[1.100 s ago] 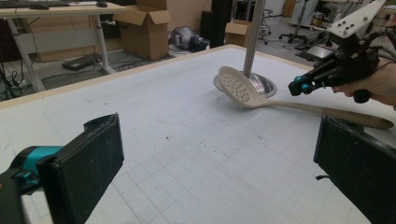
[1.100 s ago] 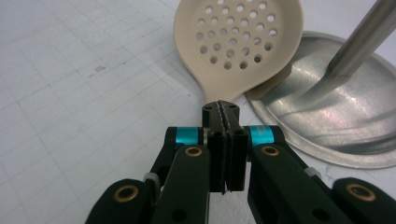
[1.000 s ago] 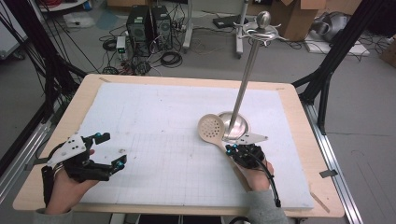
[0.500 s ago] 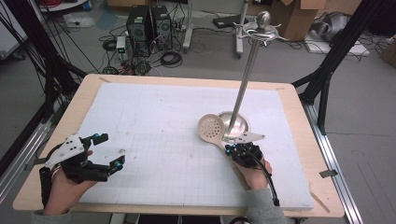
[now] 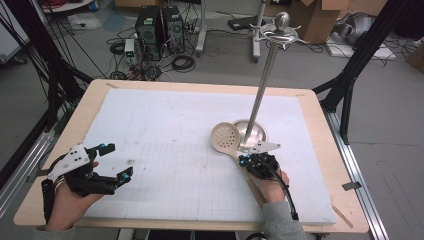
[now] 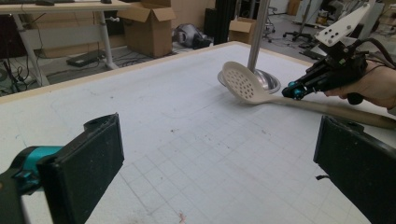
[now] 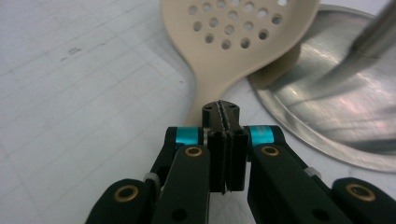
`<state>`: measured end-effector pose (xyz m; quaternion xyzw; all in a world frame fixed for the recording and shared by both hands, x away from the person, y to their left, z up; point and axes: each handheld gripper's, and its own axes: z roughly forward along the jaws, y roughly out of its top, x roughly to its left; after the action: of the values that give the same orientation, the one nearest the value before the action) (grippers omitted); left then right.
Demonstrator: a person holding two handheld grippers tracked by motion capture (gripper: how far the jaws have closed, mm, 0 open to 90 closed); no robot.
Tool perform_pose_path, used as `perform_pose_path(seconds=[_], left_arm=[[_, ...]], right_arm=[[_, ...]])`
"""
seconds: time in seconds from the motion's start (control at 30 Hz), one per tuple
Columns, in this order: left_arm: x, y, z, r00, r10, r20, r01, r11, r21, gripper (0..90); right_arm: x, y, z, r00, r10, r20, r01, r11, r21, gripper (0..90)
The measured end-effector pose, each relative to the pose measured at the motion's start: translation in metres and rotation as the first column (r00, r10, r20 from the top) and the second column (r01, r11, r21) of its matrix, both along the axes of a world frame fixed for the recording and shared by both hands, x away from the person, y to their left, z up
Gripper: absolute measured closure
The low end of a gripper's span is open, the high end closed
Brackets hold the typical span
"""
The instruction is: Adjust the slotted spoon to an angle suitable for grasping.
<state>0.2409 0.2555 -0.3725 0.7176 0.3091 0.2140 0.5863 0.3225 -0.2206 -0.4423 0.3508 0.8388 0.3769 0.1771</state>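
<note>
A beige slotted spoon [image 5: 225, 136] lies on the white mat, its perforated bowl [image 7: 233, 32] propped on the rim of a metal stand's round base [image 5: 259, 131]. My right gripper [image 5: 243, 160] is shut, jaws pressed together with nothing between them, tips right over the spoon's handle [image 7: 198, 105] just behind the bowl; whether they touch it I cannot tell. The left gripper view shows that gripper [image 6: 294, 89] above the handle, which runs on under the hand. My left gripper [image 5: 117, 160] is open wide at the mat's near left, jaws empty, far from the spoon [image 6: 243, 84].
The stand's tall steel pole [image 5: 261, 85] rises from the base to a hooked top with a ball. A white gridded mat [image 5: 165, 130] covers the wooden table [image 5: 315, 120]. Computers, cables and boxes lie on the floor beyond the table.
My left gripper has drifted slightly to the left. The right gripper and the spoon have stayed where they were.
</note>
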Motion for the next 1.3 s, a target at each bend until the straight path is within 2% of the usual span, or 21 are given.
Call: perform_pose_path(seconds=[0.13, 0.5, 0.67, 1.07, 1.17, 1.2, 1.27, 1.3], left_arm=[[0.000, -0.001, -0.001, 1.0000, -0.001, -0.004, 0.001, 1.0000, 0.000, 2.0], [0.001, -0.001, -0.002, 0.9999, 0.000, -0.011, 0.000, 1.0000, 0.004, 2.0], [0.002, -0.002, -0.003, 0.9999, -0.004, -0.014, 0.005, 0.9999, 0.010, 2.0], [0.004, -0.003, -0.003, 0.9998, -0.009, -0.017, 0.009, 0.9999, 0.009, 2.0], [0.003, -0.004, -0.003, 0.9998, -0.013, -0.018, 0.014, 0.9999, 0.006, 2.0], [0.003, -0.003, -0.003, 0.9998, -0.010, -0.016, 0.010, 0.9999, 0.005, 2.0], [0.002, -0.003, -0.003, 0.9998, -0.009, -0.016, 0.009, 1.0000, 0.003, 2.0], [0.002, -0.003, -0.004, 0.9998, -0.007, -0.018, 0.007, 1.0000, 0.000, 2.0]], right_arm=[[0.000, 0.004, -0.001, 0.9992, 0.039, 0.004, -0.039, 0.9992, 0.001, 90.0], [-0.002, 0.011, 0.000, 0.9979, 0.065, -0.007, -0.065, 0.9979, 0.009, 90.0], [-0.006, 0.019, 0.000, 0.9936, 0.112, -0.018, -0.112, 0.9937, 0.009, 90.0], [-0.011, 0.027, 0.001, 0.9856, 0.163, -0.044, -0.163, 0.9866, 0.004, 90.0], [-0.010, 0.027, 0.002, 0.9858, 0.167, -0.018, -0.167, 0.9859, -0.006, 90.0], [-0.010, 0.028, 0.005, 0.9841, 0.177, 0.015, -0.177, 0.9841, 0.011, 90.0], [-0.010, 0.030, 0.006, 0.9829, 0.182, 0.023, -0.183, 0.9832, 0.006, 90.0], [-0.007, 0.034, 0.008, 0.9778, 0.206, 0.038, -0.206, 0.9785, 0.001, 90.0]])
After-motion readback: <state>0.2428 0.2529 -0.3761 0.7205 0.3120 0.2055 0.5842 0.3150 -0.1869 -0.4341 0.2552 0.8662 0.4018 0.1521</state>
